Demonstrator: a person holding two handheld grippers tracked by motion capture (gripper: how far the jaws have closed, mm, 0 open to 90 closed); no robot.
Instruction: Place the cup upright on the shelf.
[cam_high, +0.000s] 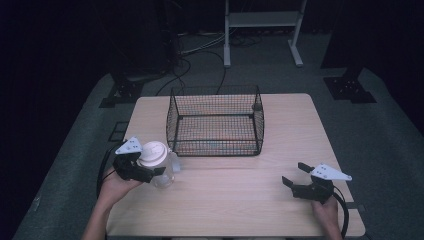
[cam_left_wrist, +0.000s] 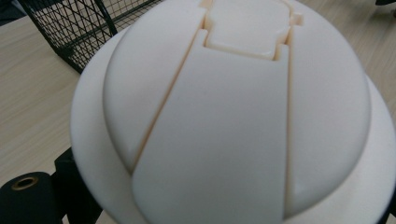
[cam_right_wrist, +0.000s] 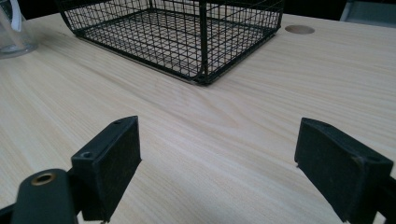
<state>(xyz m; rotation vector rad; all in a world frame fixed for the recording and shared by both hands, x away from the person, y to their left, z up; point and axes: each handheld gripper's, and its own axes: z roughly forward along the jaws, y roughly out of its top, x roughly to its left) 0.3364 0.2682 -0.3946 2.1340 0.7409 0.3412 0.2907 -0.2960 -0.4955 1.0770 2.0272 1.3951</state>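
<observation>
My left tongs (cam_high: 150, 172) are wrapped around a clear cup (cam_high: 167, 172) with a white domed lid (cam_high: 151, 153), jaws either side of it just under the lid's rim. Can't really tell if the pads are pressing on it yet or just hugging it. From the left gripper view the lid (cam_left_wrist: 233, 116) sits right above the jaws, super close up. The cup stands upright on the table (cam_high: 240, 200) near the left front edge, just beside the front left corner of the black wire basket (cam_high: 216, 120). My right tongs (cam_high: 295, 179) are wide open with nothing between them, resting low over the table at the right front, well apart from cup and basket.
</observation>
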